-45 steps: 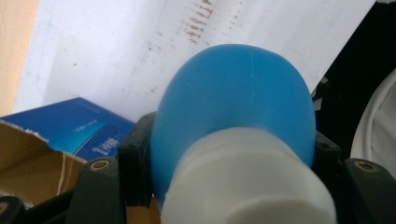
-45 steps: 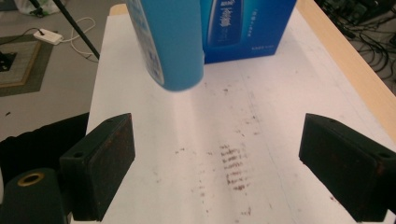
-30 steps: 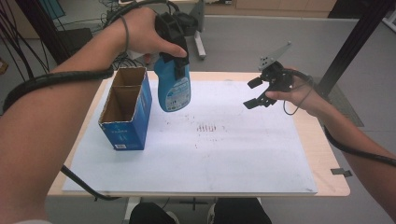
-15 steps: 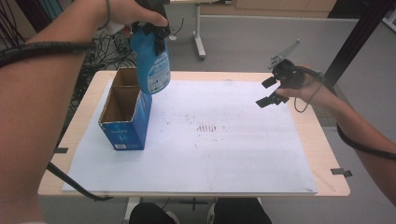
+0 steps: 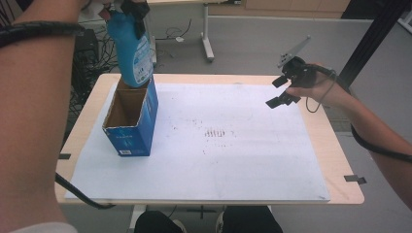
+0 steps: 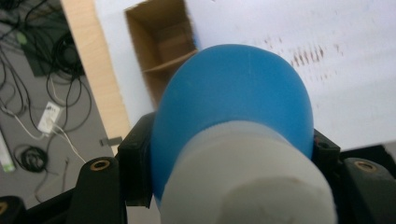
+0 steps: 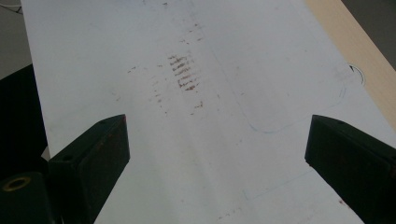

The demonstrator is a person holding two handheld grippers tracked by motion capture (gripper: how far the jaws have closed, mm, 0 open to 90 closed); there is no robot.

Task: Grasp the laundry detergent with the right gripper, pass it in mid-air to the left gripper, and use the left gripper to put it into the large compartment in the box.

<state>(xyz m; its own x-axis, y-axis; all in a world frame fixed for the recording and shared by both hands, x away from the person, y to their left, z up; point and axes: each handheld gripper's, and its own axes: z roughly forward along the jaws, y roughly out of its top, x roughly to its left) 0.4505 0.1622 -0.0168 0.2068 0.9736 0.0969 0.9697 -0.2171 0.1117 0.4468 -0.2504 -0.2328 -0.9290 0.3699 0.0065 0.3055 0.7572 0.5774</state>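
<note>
A blue bottle (image 5: 131, 51) with a white cap hangs upright over the far end of an open blue cardboard box (image 5: 132, 119) at the table's left. My left gripper (image 5: 132, 9) is shut on the bottle's upper part. From the left gripper view the bottle (image 6: 233, 112) bulges between the black jaws, with the box's (image 6: 163, 42) brown inside below it. My right gripper (image 5: 278, 92) hovers open above the table's far right, and in its own view the right gripper (image 7: 217, 144) has nothing between its jaws.
A white sheet (image 5: 218, 160) with reddish smudges (image 5: 216, 132) covers most of the wooden table (image 5: 335, 160). Cables lie on the floor beyond the left edge (image 6: 42, 107). A stand's leg (image 5: 208, 43) is behind the table.
My left gripper has carried the bottle up and leftward, from beside the box's right side to above its far end. The right gripper has barely moved.
</note>
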